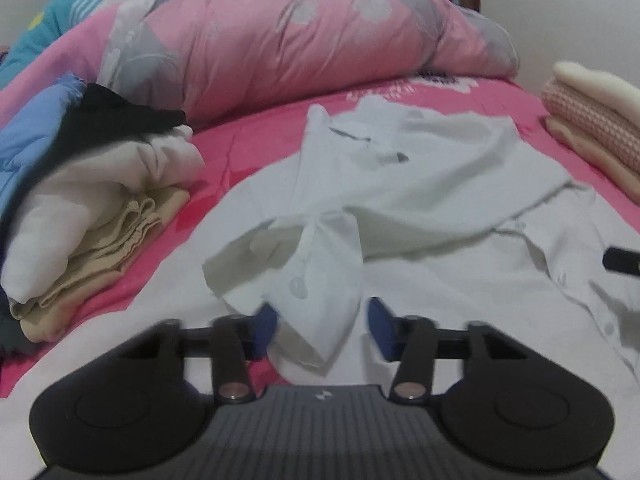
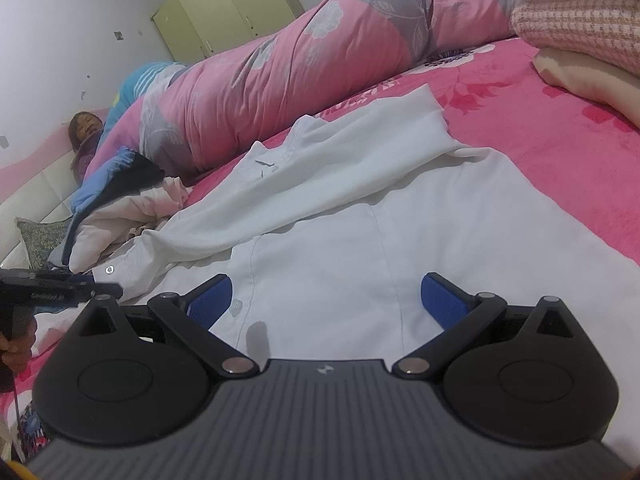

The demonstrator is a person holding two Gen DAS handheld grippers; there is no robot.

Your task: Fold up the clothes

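1. The bed [image 1: 248,140] has a bright pink sheet with flowers on it. It fills most of both views.
2. A long pink and grey quilt [image 1: 280,44] is rolled up along the far side of the bed.
3. A white shirt [image 1: 420,168] lies spread out on the bed, near both grippers. One sleeve is folded across its middle. The cuff [image 1: 312,280], with a button on it, points at the left gripper.
4. On the left is a messy pile of clothes [image 1: 100,184]. It has white, black, blue and tan things in it. It lies just beside the shirt.
5. On the right is a neat stack of folded clothes [image 1: 592,120]. It is cream on top, pink check in the middle and peach below. It sits apart from the shirt.
6. The left gripper [image 1: 322,320] is low over the shirt. Its blue fingers [image 1: 382,324] are partly apart, one on each side of the cuff. They do not squeeze it.
7. The right gripper [image 2: 326,300] is over the flat front of the shirt, by the row of buttons. Its blue fingers [image 2: 440,300] are wide apart and hold nothing.
8. In the right view, a hand [image 2: 16,344] holds the left gripper at the left edge.
9. A person [image 2: 86,136] sits far off on the left, by the wall.
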